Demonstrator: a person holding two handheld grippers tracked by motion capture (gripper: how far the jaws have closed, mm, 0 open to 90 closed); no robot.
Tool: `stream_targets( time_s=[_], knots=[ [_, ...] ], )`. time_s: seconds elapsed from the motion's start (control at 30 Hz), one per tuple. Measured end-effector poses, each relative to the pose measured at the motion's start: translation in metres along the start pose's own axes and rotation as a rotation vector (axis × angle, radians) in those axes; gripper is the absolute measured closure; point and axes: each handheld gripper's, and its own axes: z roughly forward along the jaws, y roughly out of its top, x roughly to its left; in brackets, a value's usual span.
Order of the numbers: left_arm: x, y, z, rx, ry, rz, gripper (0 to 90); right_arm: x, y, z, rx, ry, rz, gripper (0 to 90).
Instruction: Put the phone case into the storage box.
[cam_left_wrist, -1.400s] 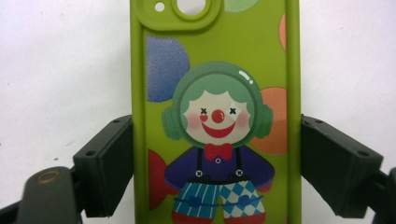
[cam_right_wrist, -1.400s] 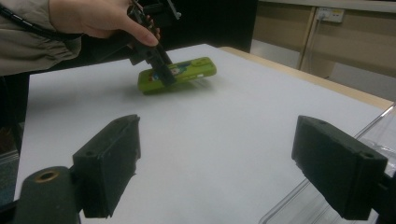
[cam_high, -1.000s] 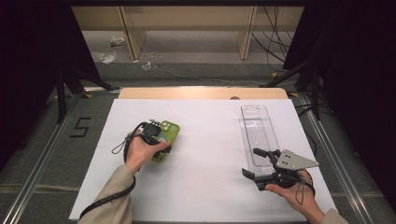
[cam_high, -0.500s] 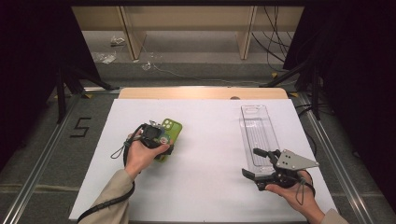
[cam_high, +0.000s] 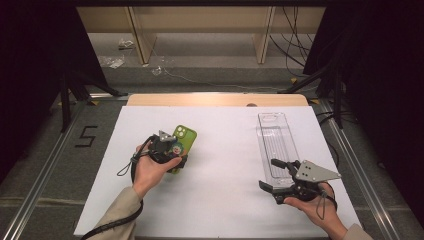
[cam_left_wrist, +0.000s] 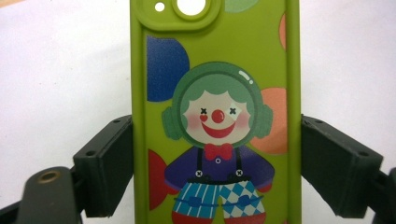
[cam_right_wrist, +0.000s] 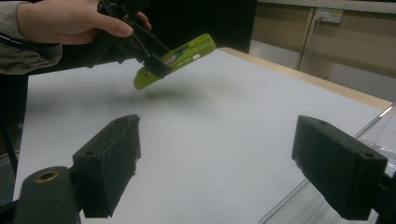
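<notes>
Jaws of the left gripper (cam_high: 172, 154) were clamped on the long edges of the green phone case (cam_left_wrist: 215, 112), which was held lifted and tilted above the white table (cam_high: 220, 200). The right gripper (cam_high: 272, 175), well apart, was held open and empty beside the clear tray (cam_high: 275, 135).

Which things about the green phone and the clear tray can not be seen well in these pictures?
- Green phone: screen side hidden, left gripper view; bottom end cut by the frame edge.
- Phone's lower part, high view: the left gripper covers it.
- Clear tray: near end behind the right gripper, high view.
</notes>
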Motion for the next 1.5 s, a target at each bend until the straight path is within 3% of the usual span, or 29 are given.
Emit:
stream_targets(
  time_s=[0.83,1.5],
  knots=[
    [-0.014,-0.01,-0.008,-0.078,-0.027,0.062,16.3,0.0,0.0,-0.001,0.005,-0.007,-0.001,16.5],
    [-0.024,-0.017,-0.013,-0.123,-0.062,0.086,16.2,0.0,0.0,0.0,0.004,-0.011,0.001,16.5]
  ],
)
